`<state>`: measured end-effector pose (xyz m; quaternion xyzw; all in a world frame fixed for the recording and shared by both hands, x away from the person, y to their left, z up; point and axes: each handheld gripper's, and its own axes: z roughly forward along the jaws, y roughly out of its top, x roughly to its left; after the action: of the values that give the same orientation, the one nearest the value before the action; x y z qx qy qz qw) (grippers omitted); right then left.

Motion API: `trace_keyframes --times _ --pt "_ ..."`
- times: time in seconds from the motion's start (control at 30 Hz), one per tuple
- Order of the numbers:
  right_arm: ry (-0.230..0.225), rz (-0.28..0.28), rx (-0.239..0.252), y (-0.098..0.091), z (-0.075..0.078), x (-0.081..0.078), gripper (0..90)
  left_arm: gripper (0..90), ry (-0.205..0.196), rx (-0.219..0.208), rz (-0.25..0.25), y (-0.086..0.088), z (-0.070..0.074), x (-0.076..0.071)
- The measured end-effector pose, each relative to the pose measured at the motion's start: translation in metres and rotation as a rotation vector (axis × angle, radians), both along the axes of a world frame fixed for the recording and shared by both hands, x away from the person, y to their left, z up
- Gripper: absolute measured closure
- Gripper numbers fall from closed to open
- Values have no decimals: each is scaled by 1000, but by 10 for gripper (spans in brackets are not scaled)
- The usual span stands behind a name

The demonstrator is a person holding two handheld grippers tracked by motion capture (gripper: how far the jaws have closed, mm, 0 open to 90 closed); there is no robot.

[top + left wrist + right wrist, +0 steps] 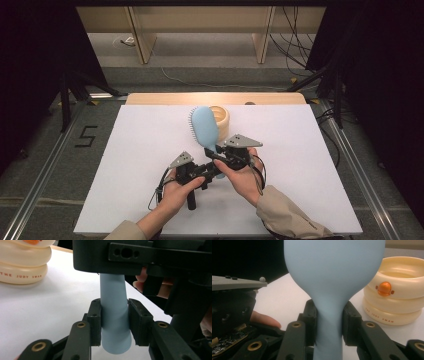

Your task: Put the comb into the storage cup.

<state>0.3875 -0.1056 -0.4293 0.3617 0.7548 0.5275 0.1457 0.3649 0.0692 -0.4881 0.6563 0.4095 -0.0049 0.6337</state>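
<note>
Two hand-held grippers clamp a pale blue hairbrush [205,128] above a white table [125,150]; the brush stands tilted up and away from the person, its bristled head lifted over the board and its handle running down between the two tools. The left gripper [115,317] holds the lower end of the handle; its two black pads press flat on either side of the blue shaft, and the handle's cut end shows just below them; the jaws are shut on it with no gap. The right gripper [329,320] grips higher up, at the narrow neck where the handle swells into the head; its pads touch both sides of the neck, and the broad back of the head rises above them. In the high view the left gripper [192,172] sits just beside the right gripper [232,152], nearly touching, both near the middle of the table. A cream ringed container [222,118] with an orange stud stands on the table behind the brush head, apart from it.
</note>
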Motion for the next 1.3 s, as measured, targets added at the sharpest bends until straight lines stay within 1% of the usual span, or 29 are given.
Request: trace_keyframes --times 0.17,0.23,0.37,0.43,0.6,0.73,0.9,0.97,1.03,1.23,1.3 --pt "-9 2 -1 0 1 0 675 649 8 -16 -7 0 0 0" --pt "-17 0 -1 -1 2 1 654 649 15 -25 -9 0 0 -1" --pt "-19 2 -5 -1 2 1 626 649 18 -30 -15 -1 0 -1" --pt "-22 0 -7 -1 2 2 612 649 22 -44 -22 -1 -1 -1" --pt "-28 1 -5 -2 2 3 558 650 31 -54 -23 0 -1 0" --pt "-20 8 0 -1 3 3 493 650 31 -53 -24 0 -1 0" --pt "-19 5 -8 -1 3 3 398 650 29 -53 -24 0 -1 0" --pt "-25 2 -10 -1 4 2 358 650 29 -55 -24 0 -1 0" --pt "-38 4 -25 0 6 2 316 650 27 -57 -25 0 -1 0" --pt "-43 4 -38 0 6 2 210 650 24 -60 -26 0 0 -1" --pt "-48 -1 -45 0 7 2 157 650 23 -60 -26 0 0 -1"
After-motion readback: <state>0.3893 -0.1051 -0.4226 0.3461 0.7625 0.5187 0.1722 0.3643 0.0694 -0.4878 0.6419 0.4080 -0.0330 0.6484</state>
